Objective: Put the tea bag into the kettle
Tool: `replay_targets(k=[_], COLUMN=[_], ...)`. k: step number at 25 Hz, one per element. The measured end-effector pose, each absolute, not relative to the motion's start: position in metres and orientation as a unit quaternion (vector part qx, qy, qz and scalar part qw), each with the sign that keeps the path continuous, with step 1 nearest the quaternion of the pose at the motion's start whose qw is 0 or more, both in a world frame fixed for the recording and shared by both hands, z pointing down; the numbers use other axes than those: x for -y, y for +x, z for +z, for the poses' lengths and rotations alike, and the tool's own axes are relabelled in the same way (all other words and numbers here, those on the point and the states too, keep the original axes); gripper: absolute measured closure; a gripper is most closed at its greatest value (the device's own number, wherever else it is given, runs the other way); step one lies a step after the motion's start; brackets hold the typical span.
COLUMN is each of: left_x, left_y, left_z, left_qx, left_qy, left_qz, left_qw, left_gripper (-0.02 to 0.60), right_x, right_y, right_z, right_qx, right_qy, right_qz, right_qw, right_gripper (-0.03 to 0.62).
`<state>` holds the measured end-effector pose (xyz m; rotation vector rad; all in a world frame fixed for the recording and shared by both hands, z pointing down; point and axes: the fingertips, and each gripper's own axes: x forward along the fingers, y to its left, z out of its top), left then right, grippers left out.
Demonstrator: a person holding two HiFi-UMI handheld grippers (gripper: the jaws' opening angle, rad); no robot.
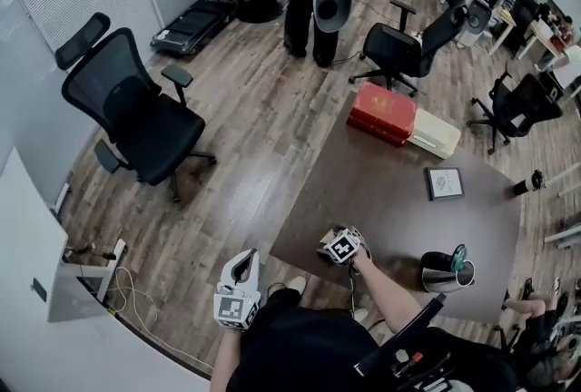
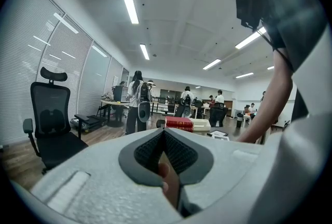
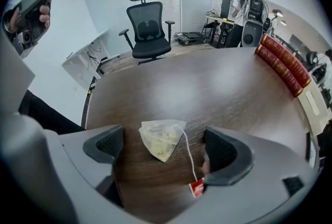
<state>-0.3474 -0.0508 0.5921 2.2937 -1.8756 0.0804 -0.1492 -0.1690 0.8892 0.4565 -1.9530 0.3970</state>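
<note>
Office, brown table (image 1: 390, 191) | tea bag (image 3: 162, 139) lies flat between wide-open jaws of right gripper (image 3: 165, 151) | left gripper (image 2: 165, 153) closed, empty | kettle (image 1: 447, 272) well apart | pinch bag body, not string (image 3: 185, 154)

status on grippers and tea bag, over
Right gripper open, jaws either side of translucent pyramid tea bag, flat on dark wooden table. Left gripper shut, empty. Silver kettle stands apart, nothing between.

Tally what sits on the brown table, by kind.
Tea bag: 1
Kettle: 1
Red book stack: 1
Cream box: 1
Framed card: 1
Dark cylinder, table edge: 1
Total: 6
</note>
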Motion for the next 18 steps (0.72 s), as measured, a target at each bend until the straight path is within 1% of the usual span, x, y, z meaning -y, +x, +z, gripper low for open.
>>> replay_targets(k=[3,7,18], left_x=[0.049,0.055,0.050], left_y=[-0.352,-0.346,-0.343], left_z=[0.597,0.596,0.594], left_qx=[0.631,0.619,0.615], left_qy=[0.770,0.779,0.783], left_qz=[0.028,0.028,0.023], left_qw=[0.094,0.092,0.091], left_gripper=[0.578,0.578,0.578], right_x=[0.154,0.172,0.166], right_y=[-0.141,-0.142,-0.139], right_z=[0.891,0.884,0.874], right_qx=[0.788,0.800,0.798], right_qy=[0.184,0.203,0.201], right_qz=[0.195,0.158,0.155], right_qw=[0.554,0.542,0.547], right_gripper=[0.091,0.095,0.144])
